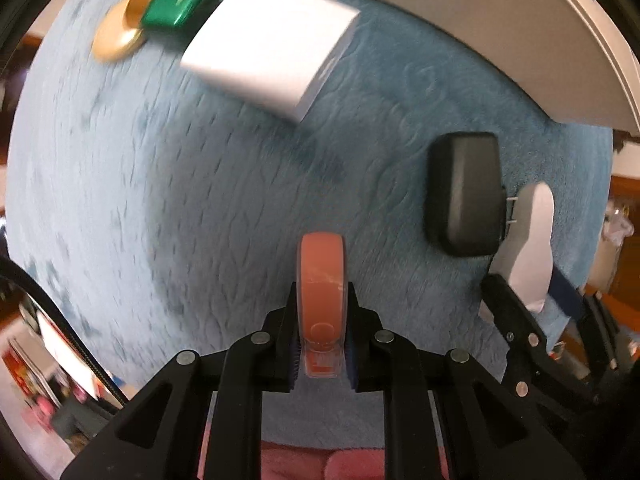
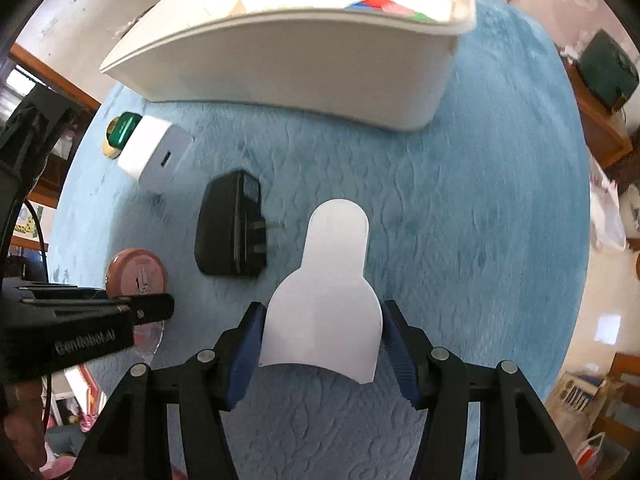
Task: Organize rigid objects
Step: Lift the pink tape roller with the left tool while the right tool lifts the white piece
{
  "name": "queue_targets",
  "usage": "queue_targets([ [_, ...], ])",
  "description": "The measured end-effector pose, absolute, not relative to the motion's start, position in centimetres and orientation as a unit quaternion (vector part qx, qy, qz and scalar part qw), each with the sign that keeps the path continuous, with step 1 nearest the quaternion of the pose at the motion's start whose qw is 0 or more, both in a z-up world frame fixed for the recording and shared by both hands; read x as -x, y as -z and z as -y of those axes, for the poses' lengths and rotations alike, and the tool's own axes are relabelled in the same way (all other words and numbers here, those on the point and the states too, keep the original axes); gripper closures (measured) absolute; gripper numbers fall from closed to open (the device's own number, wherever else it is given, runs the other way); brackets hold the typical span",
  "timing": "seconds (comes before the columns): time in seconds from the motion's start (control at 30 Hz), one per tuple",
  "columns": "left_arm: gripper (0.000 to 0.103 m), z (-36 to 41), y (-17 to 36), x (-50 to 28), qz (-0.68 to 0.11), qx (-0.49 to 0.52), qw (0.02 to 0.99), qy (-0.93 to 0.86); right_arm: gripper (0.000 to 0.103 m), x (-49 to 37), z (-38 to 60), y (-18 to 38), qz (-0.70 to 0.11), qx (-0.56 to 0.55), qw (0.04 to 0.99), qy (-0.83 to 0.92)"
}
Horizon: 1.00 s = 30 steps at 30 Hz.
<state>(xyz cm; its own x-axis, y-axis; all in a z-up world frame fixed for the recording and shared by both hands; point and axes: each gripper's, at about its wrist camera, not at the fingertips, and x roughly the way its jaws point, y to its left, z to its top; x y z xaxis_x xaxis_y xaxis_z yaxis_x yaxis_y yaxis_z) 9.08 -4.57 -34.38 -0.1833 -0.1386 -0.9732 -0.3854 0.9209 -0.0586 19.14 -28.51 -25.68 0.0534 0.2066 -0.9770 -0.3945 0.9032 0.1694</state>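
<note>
Work surface: a blue plush carpet (image 2: 460,208) with a wavy embossed nap, spreading beneath and ahead of both grippers. Beyond its far edge, ahead and to the left of the right gripper, a pale wall (image 2: 76,20) carries scuff marks and brown wooden trim (image 2: 52,76). To the right of that gripper stands a wooden shelf (image 2: 600,124) bearing a dark green box (image 2: 608,68). Bright daylight washes out the upper area ahead. Clutter behind the grippers is too blurred to identify.

White letters are showing on the side of the left gripper (image 2: 150,312); they are looking like "GenRobot.AI". The pink round case (image 2: 136,272) is showing a small drawing, too tiny to read.
</note>
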Motion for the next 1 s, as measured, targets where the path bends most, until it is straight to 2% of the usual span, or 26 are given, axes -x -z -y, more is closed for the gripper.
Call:
queue_targets([
  [0.33,0.085,2.2,35.1,-2.0,-0.772,0.244,0.573,-0.129,0.045,-16.8,30.6,26.1,-0.701,0.030,0.685,-0.194],
  [0.6,0.085,1.6,32.2,1.9,-0.753,0.257,0.593,-0.127,0.045,-16.0,32.0,25.3,-0.712,0.006,0.680,-0.178],
  [1.0,0.085,-0.5,25.4,-2.7,-0.731,0.196,0.646,-0.097,0.045,-16.1,32.6,20.6,-0.667,0.000,0.724,-0.179],
])
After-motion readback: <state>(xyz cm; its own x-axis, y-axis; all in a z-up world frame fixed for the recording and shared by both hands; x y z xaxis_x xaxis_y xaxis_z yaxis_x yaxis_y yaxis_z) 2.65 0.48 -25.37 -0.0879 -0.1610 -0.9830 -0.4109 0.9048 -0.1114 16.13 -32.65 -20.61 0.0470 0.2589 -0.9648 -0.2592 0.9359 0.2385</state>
